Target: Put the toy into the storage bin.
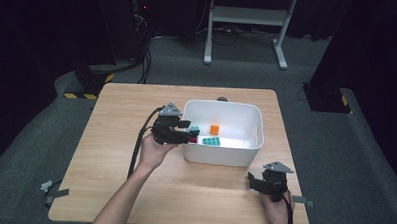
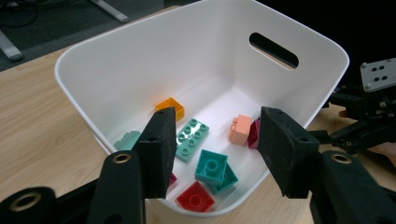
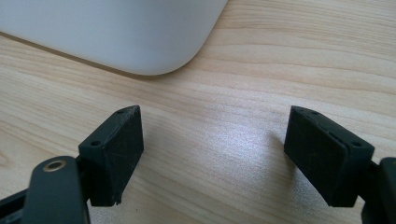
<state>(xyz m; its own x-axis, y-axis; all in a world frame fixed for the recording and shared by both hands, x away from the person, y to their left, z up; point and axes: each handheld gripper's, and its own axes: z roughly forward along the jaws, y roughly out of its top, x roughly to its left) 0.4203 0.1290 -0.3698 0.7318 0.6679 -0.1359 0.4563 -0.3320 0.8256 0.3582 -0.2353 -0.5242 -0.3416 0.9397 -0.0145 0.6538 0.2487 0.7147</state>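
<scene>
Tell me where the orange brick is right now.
In the left gripper view, the orange brick lies on the floor of the white bin, toward its far wall, just beyond the long teal plate.

Both grippers black, skeletal linkage frames. Left gripper (image 1: 185, 131): grey three-cornered plate on top, thick black cable trailing off the back along the forearm. Right gripper (image 1: 251, 181): same grey plate, drilled with small holes and fixed with screws. Jaws are chunky black rectangular blocks with matte, finely textured pads (image 3: 122, 148) and small recessed screw holes along the edges. Arm links carry brass-coloured ring inserts at the pivots (image 2: 121, 158). One lower pad corner looks slightly chipped in the right gripper view. Forearms bare, no sleeves visible.
</scene>
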